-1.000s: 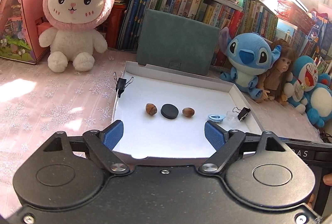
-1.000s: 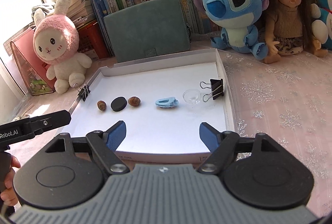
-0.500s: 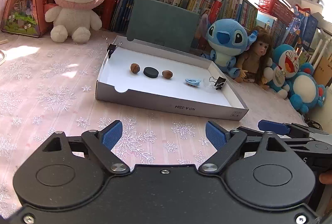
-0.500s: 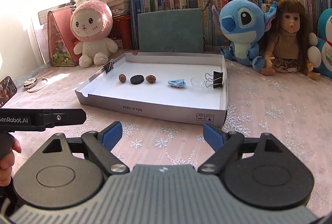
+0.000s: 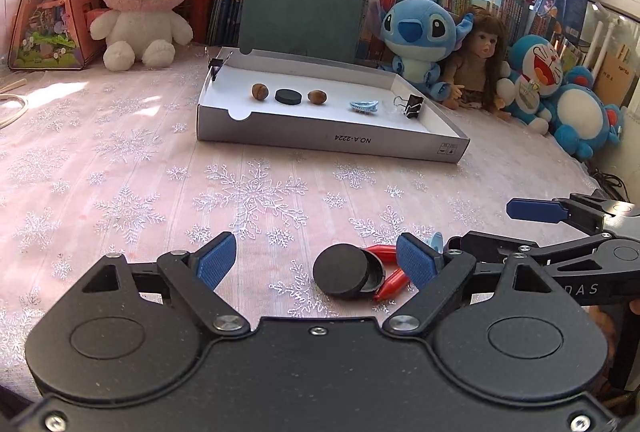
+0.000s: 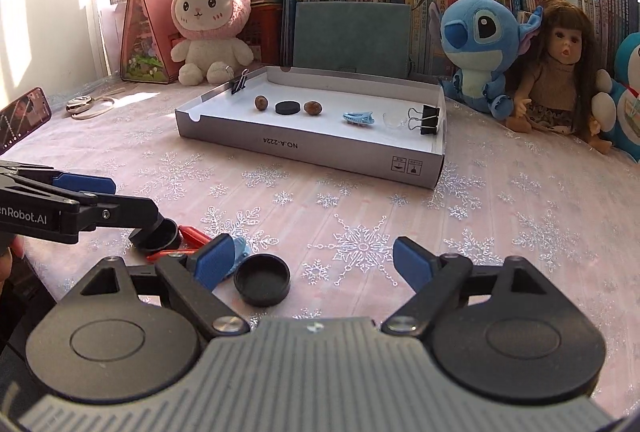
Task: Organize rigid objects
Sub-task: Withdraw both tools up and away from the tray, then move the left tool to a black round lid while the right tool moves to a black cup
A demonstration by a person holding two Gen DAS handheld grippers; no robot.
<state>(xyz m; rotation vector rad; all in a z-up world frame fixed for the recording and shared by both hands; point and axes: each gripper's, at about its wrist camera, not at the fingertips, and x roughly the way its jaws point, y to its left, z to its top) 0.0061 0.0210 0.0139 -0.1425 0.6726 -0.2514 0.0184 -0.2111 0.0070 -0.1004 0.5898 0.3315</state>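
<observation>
Now both claws hang low over the near desk w/ jaws spread wide, nothing gripped. Left claw [image 5: 316, 264] has a black puck [image 5: 341, 276] between its pads, untouched, leaning on a second black disc w/ red clips [image 5: 390, 282] just beside. Right claw [image 6: 312, 260] frames a black cap [image 6: 262, 280], closer to its left pad; a light-blue clip [image 6: 240, 252] sits behind that pad.

To do it well, I'd say: centre each claw on one piece only, drop till the pads flank the rim, squeeze slow so the puck doesn't skid onto the clips.

Tray [image 5: 332, 145] sits well apart, holding two nuts, a disc [image 5: 288, 96], a blue hair clip [image 5: 365, 106], binder clips.

Vs a sec ago: claws were right at the tray edge; since then both backed off to the loose pile, and the right one's jaws widened a bit.
</observation>
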